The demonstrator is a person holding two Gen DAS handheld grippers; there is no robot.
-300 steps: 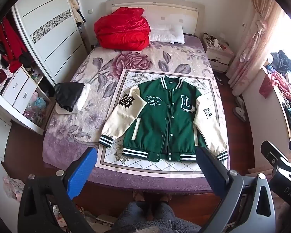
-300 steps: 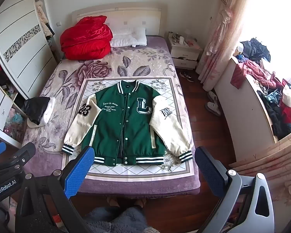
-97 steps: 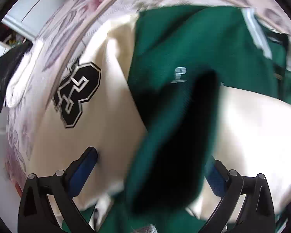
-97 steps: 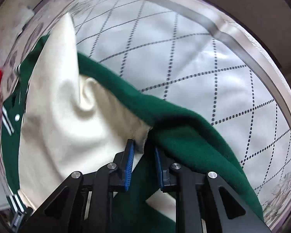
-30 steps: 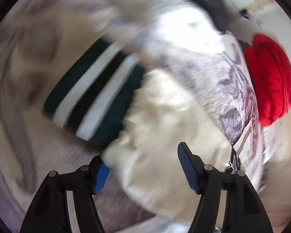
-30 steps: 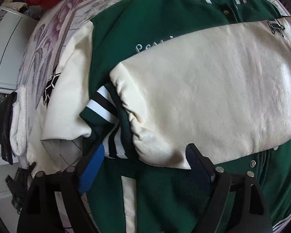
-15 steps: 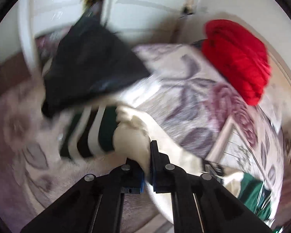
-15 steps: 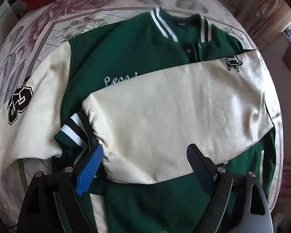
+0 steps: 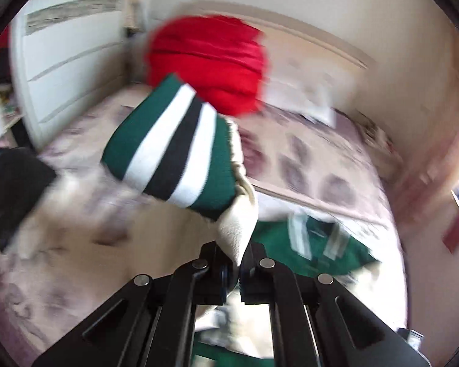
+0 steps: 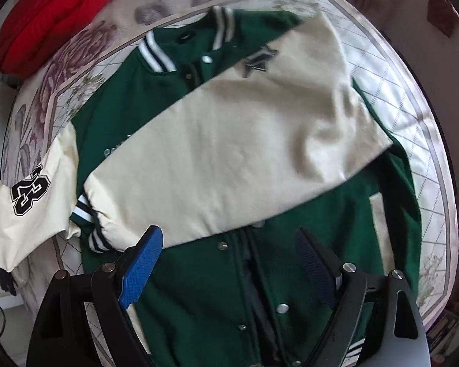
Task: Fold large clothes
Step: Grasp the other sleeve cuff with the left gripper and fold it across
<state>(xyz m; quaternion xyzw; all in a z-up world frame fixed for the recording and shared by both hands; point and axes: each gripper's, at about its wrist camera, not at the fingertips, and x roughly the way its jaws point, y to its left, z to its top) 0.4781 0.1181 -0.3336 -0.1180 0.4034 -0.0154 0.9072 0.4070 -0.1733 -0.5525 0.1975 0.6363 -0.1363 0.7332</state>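
Observation:
A green varsity jacket [image 10: 269, 290] with cream sleeves lies front-up on the bed. Its right sleeve [image 10: 229, 140] is folded across the chest. My right gripper [image 10: 229, 263] is open and empty just above the jacket's button line. My left gripper [image 9: 235, 270] is shut on the cream end of the left sleeve [image 9: 238, 229] and holds it lifted, the striped cuff [image 9: 171, 146] hanging in front of the camera. The left sleeve with the "23" patch [image 10: 30, 192] runs off to the left in the right wrist view.
A red quilt [image 9: 208, 61] and a pillow [image 9: 303, 98] lie at the head of the bed. A black garment [image 9: 12, 183] lies at the bed's left edge. A white wardrobe [image 9: 67, 61] stands left of the bed. The floral bedspread [image 9: 321, 165] surrounds the jacket.
My left gripper has lifted the left sleeve off the bed and swung toward the jacket. My right gripper has moved slightly lower over the jacket, still open.

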